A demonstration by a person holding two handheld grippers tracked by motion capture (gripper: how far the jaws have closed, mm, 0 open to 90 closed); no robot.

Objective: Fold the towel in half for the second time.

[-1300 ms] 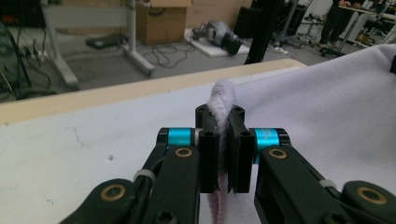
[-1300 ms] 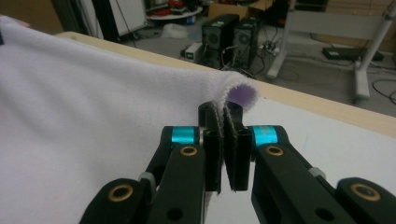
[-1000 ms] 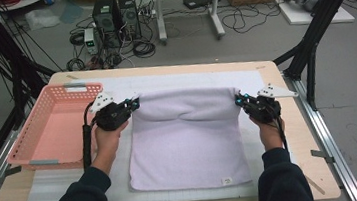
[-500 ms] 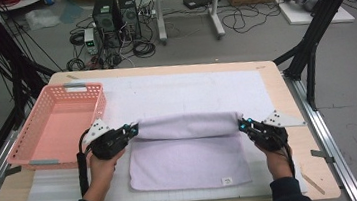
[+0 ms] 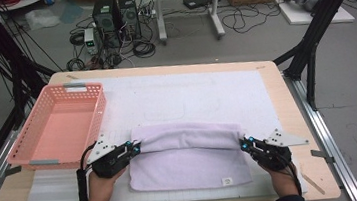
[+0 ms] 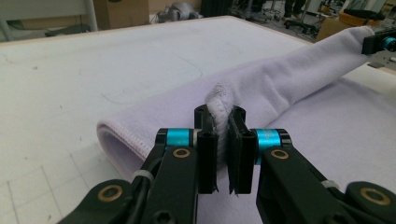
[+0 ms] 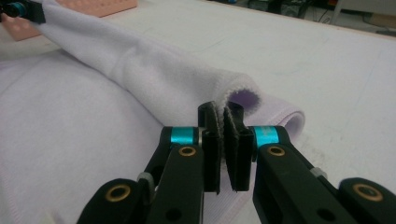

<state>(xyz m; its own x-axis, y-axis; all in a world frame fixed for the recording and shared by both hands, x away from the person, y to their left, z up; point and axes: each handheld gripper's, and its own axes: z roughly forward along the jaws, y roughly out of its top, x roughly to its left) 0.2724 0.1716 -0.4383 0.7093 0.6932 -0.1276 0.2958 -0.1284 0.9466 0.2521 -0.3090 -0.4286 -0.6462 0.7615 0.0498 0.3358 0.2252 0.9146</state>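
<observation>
Pink basket [image 5: 58, 124] beside the lavender towel [image 5: 188, 160] holds nothing.

A wooden table [image 5: 286, 89] with a pale top carries a white mat [image 5: 191, 94] that covers most of its surface and leaves a bare wooden border along the edges. A pink basket [image 5: 56, 124] stands on the left part of the table, its right side at the mat's left edge. A lilac towel [image 5: 188, 162] lies on the near half of the mat, its far part folded back toward the person over the flat part.
</observation>
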